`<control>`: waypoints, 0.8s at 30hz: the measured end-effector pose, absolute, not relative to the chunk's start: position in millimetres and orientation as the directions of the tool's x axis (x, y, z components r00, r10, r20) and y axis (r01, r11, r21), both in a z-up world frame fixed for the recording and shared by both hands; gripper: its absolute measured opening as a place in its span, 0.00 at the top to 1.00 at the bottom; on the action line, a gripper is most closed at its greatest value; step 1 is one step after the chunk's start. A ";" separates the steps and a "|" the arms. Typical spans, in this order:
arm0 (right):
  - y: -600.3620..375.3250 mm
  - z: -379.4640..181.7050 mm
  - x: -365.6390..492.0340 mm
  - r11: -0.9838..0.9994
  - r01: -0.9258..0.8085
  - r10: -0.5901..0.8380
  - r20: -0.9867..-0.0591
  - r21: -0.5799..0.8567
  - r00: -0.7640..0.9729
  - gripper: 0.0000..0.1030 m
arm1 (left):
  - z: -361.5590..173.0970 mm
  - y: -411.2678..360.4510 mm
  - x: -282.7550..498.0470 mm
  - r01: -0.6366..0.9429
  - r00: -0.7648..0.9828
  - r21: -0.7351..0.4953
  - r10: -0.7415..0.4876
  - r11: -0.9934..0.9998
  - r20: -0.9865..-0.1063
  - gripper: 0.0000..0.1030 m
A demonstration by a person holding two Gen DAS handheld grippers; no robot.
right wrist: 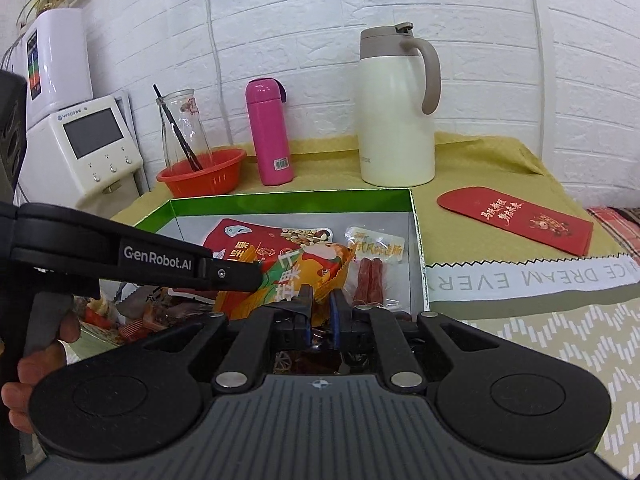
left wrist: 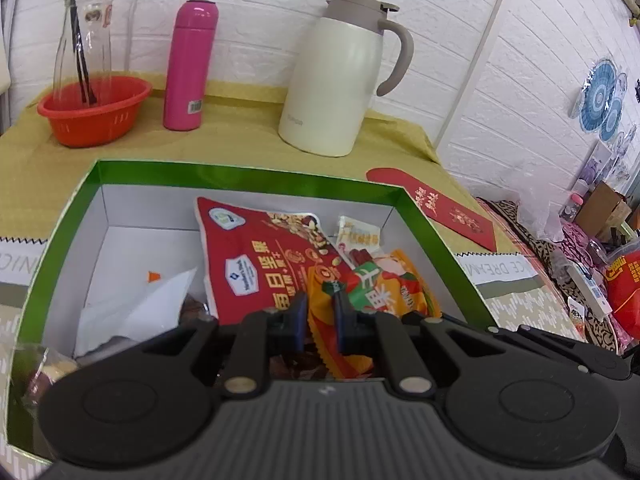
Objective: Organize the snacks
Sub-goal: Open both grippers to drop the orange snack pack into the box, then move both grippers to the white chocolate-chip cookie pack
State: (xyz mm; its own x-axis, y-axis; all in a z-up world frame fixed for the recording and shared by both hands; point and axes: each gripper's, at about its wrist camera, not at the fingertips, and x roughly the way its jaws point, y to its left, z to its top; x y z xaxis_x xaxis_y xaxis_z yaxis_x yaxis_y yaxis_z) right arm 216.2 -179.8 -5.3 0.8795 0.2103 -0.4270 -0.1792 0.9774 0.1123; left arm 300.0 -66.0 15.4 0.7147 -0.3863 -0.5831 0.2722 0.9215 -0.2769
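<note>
A green-rimmed box (left wrist: 248, 178) with a white inside holds snack packs: a big red nut bag (left wrist: 256, 256), a small sausage pack (left wrist: 358, 240) and an orange-green snack bag (left wrist: 384, 288). My left gripper (left wrist: 320, 312) is shut on the orange-green bag's near edge, over the box. In the right wrist view the box (right wrist: 414, 216) shows the same nut bag (right wrist: 256, 240), sausage pack (right wrist: 374, 264) and orange-green bag (right wrist: 296, 276). My left gripper's arm (right wrist: 160, 262) reaches in from the left onto that bag. My right gripper (right wrist: 320, 312) is nearly closed just in front of the bag; a grip is unclear.
Behind the box stand a red basket (left wrist: 94, 110) with a glass bottle (left wrist: 84, 44), a pink flask (left wrist: 190, 66) and a cream thermos jug (left wrist: 340, 76). A red envelope (left wrist: 436, 208) lies right of the box. More snack packs (left wrist: 624, 288) lie far right.
</note>
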 end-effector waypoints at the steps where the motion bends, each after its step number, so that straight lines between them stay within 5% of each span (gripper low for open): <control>1: -179.5 -5.6 215.7 0.978 -0.182 0.209 -0.423 0.105 0.882 0.80 | 16.3 -66.2 299.1 0.276 0.716 -0.271 -0.386 0.922 -0.581 0.92; 3: -181.9 -4.5 211.4 0.976 -0.189 0.215 -0.408 0.103 0.887 0.71 | 18.6 -64.6 294.5 0.295 0.719 -0.268 -0.398 0.917 -0.569 0.85; 4: -184.1 -3.1 208.2 0.976 -0.194 0.219 -0.396 0.104 0.892 0.68 | 20.0 -63.7 290.9 0.303 0.723 -0.269 -0.404 0.914 -0.561 0.56; 5: -185.4 -1.6 204.6 0.974 -0.202 0.226 -0.385 0.104 0.895 0.50 | 21.7 -62.1 286.1 0.304 0.734 -0.271 -0.406 0.913 -0.545 0.37; 6: -186.2 0.3 200.4 0.973 -0.208 0.232 -0.374 0.102 0.898 0.27 | 24.3 -60.1 278.9 0.297 0.757 -0.275 -0.401 0.915 -0.516 0.30; 8: -186.0 3.6 189.7 0.970 -0.229 0.244 -0.346 0.085 0.906 0.02 | 28.8 -57.4 266.7 0.286 0.785 -0.276 -0.389 0.918 -0.481 0.28; 11: -182.8 6.9 173.7 0.970 -0.240 0.239 -0.331 0.039 0.913 0.00 | 34.8 -53.8 252.6 0.261 0.789 -0.289 -0.377 0.921 -0.486 0.21; 13: -182.0 7.9 161.0 0.968 -0.250 0.245 -0.322 0.024 0.915 0.00 | 38.9 -51.9 239.9 0.228 0.808 -0.272 -0.338 0.935 -0.483 0.03; 24: -186.5 11.5 86.1 0.968 -0.244 0.251 -0.326 0.062 0.911 0.00 | 52.5 -49.2 152.8 0.259 0.823 -0.253 -0.350 0.932 -0.447 0.03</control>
State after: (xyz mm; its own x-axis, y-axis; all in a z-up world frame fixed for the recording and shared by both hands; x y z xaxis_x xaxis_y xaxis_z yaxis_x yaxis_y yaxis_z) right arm 86.1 -186.5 11.5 0.9114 0.2506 -0.3265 -0.2439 0.9678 0.0618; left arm 152.8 -49.2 52.5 0.8231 -0.3504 -0.4470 0.2592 0.9320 -0.2533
